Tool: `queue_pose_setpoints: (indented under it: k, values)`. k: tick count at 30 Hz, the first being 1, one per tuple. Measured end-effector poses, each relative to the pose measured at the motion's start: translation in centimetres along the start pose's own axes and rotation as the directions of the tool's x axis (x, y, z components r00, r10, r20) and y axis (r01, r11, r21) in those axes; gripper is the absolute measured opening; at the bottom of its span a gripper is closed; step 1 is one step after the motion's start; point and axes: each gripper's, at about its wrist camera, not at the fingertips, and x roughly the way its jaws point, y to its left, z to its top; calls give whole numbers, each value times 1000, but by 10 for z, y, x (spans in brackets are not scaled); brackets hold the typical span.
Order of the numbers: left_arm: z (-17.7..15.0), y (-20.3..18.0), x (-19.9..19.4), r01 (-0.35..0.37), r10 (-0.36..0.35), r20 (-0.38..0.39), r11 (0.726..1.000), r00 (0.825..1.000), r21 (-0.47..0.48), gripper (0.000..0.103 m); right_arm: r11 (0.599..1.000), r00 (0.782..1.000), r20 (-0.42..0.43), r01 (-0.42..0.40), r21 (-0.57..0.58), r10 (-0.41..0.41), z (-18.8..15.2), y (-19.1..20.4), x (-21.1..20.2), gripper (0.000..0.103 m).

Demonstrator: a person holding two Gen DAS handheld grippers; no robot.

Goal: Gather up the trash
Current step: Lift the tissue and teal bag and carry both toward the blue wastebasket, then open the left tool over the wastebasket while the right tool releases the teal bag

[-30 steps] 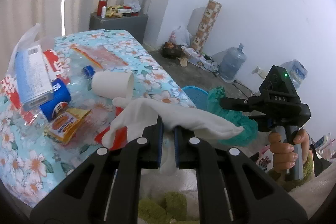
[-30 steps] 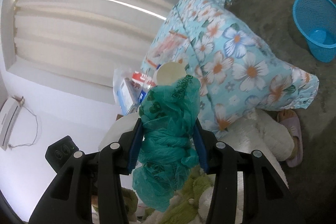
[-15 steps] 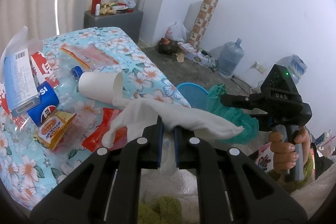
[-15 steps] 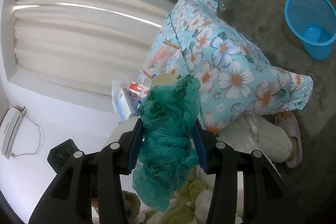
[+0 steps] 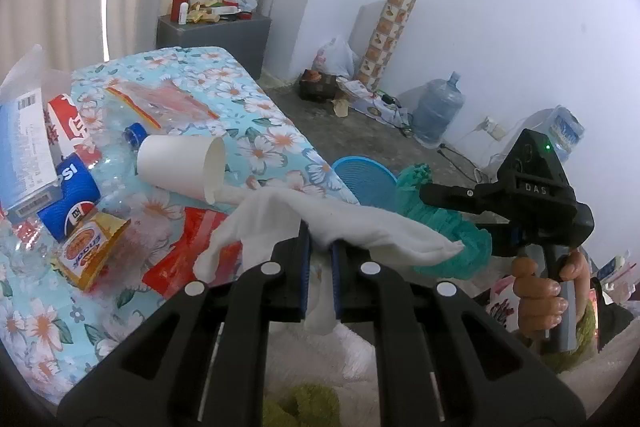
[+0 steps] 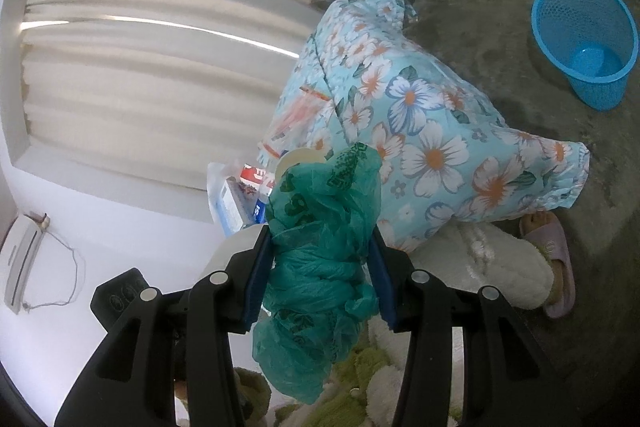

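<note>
now left tool (image 5: 320, 251) grips tissue (image 5: 360, 227), right tool (image 6: 320, 267) grips green bag (image 6: 320, 247).

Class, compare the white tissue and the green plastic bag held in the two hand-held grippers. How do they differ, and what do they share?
The white tissue is plain and matte; the green plastic bag is translucent with dark print. The tissue drapes flat over nearly shut jaws of the left hand-held gripper; the bag is a bulky scrunched wad filling the wider jaws of the right hand-held gripper. Both are soft, crumpled and clamped off the table.
</note>
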Motion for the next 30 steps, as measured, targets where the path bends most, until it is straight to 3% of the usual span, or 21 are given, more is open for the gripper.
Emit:
queue_pose_setpoints:
  k: [5,10,13,15,19,22,25,30]
  values:
    - [6,-5,11,19,-19,-10,1000,1000,4,7,1000,1000,21,8,15,-8,5,-3,-2,45]
    - [29,-15,33,69,-69,-20,998,997,11,7,998,992,114,50,43,-54,24,-9,-18,45]
    - [53,-26,56,117,-117,-45,993,992,6,7,993,973,206,95,72,-108,41,-17,-40,45]
    - [70,-36,76,144,-143,-72,990,987,8,7,983,940,291,155,99,-177,56,-26,-60,45]
    - [105,-61,134,227,-227,-150,974,962,-15,7,941,855,394,294,168,-338,83,-56,-86,45]
    - [126,-89,197,270,-273,-238,962,932,-44,7,910,822,399,323,261,-406,103,-96,-92,45]
    - [136,-113,258,261,-254,-329,965,910,-24,7,880,806,379,341,331,-455,126,-139,-89,45]
    - [143,-134,356,221,-205,-447,975,871,-17,8,843,804,323,366,395,-500,174,-205,-71,46]
